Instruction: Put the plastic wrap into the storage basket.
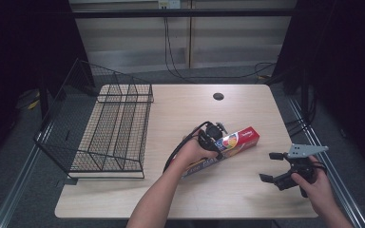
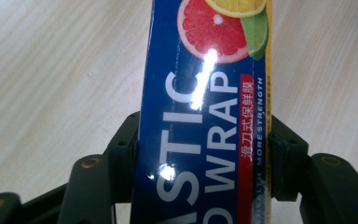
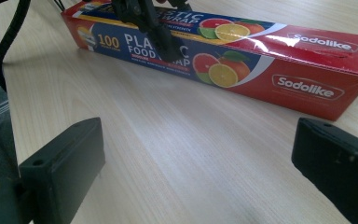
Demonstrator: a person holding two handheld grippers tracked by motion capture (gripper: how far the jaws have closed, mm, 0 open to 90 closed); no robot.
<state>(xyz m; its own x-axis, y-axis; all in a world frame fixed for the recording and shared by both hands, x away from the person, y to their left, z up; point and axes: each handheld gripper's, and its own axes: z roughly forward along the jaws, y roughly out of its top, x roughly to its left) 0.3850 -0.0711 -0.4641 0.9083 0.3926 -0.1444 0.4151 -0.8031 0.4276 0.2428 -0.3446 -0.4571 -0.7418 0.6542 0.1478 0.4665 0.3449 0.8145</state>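
Light wood-grain table carries everything. Largest item on it: a black wire rack, sitting on the table's left part, well apart from the plastic wrap box. The box is long and narrow, with a red end printed "Sodolike", a blue middle with citrus pictures and the words "PLASTIC FOOD WRAP". In the high view it lies flat near the table's centre, slanted, its red end pointing away from the person and to the right, the blue end nearer the person and partly covered by the left hand. Left gripper sits over the blue part of the box. In the left gripper view the left gripper has one black jaw against each long side of the box, both pads touching the cardboard, so it is pinching the box across its narrow width; the box runs straight away from the camera, between the jaws. Right gripper, held in the right hand, is to the right of the box and nearer the person, apart from it. In the right gripper view its jaws are spread wide over bare tabletop, right gripper clasping nothing, the box lying crosswise beyond them with the left gripper's jaw clamped on its blue section.
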